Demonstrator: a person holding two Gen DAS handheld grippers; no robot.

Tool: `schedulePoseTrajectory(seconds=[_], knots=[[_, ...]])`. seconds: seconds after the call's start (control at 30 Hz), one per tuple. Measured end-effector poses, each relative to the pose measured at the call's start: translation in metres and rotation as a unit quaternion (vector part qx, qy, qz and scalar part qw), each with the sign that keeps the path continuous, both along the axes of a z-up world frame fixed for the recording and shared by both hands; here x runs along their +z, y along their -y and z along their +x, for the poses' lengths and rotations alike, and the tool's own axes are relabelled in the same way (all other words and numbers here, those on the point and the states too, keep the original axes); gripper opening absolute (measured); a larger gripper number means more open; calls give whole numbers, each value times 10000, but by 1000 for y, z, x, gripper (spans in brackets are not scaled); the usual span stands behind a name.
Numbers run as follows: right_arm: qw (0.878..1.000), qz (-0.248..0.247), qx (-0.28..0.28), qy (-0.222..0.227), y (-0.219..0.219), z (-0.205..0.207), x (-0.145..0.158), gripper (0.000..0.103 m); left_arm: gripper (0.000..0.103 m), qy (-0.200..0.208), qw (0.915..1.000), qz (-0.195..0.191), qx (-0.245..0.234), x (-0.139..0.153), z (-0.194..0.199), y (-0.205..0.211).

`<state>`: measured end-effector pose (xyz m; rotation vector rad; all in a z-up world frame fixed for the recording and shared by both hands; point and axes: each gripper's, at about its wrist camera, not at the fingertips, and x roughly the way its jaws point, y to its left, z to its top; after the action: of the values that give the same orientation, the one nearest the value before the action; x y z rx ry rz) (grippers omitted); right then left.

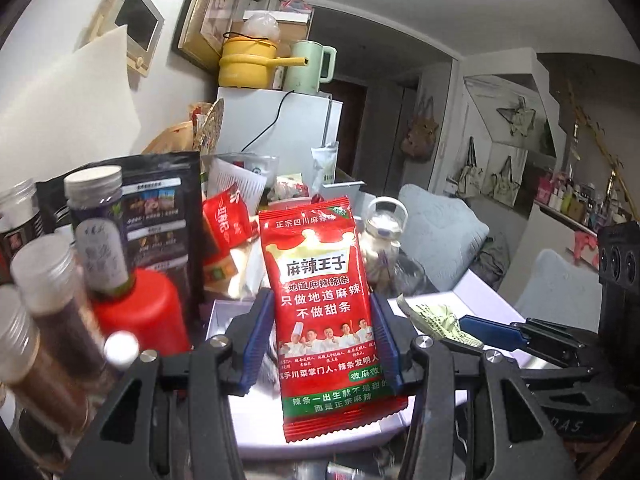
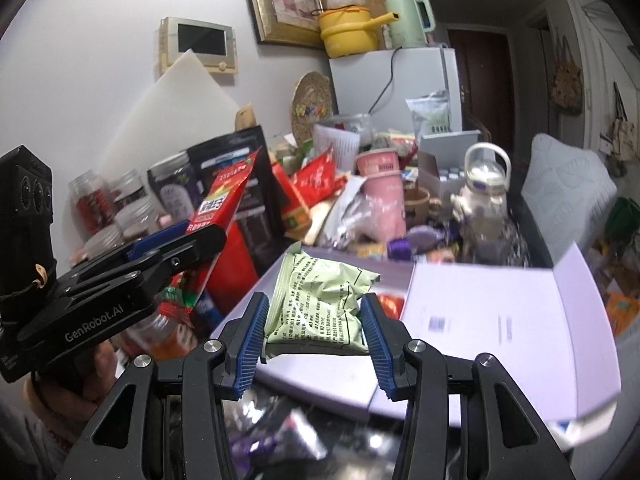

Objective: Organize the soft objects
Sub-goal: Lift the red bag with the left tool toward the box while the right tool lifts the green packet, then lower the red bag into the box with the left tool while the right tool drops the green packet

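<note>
My left gripper [image 1: 320, 336] is shut on a red snack packet [image 1: 324, 312] with white Chinese lettering and holds it upright above a white box [image 1: 256, 412]. The same packet [image 2: 224, 208] and left gripper [image 2: 172, 248] show at the left of the right wrist view. My right gripper [image 2: 316, 332] is shut on a pale green snack packet [image 2: 320, 300] at the near edge of the open white box [image 2: 500, 320]. In the left wrist view that green packet [image 1: 436, 320] and the right gripper [image 1: 492, 332] sit at the right.
Several spice jars [image 1: 52, 288] and a red bottle [image 1: 140, 312] stand at the left. A black pouch [image 1: 160, 216], more red packets [image 2: 316, 180], a pink cup [image 2: 380, 184] and a clear water bottle [image 2: 484, 196] crowd the table behind the box. A grey cushion [image 2: 568, 188] lies at the right.
</note>
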<state>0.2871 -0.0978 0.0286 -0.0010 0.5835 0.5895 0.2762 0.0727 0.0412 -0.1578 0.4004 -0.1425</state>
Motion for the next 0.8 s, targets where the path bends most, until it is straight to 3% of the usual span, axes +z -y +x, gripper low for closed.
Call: schedulePoseTrajectory(seconds=[0.13,0.43,0.8], knots=[[9999,84,43,47,-6,27,5,47,47,-12,10000,-3,75,0,23,-4],[9999,117,16,-44,-16,75,-6,47,47,-474,9981,190,333,-27,67,-17],[9973,-352,-181,-623,-28,114,-54,47,47,-1136,9923,362,350,-70,102,-15]])
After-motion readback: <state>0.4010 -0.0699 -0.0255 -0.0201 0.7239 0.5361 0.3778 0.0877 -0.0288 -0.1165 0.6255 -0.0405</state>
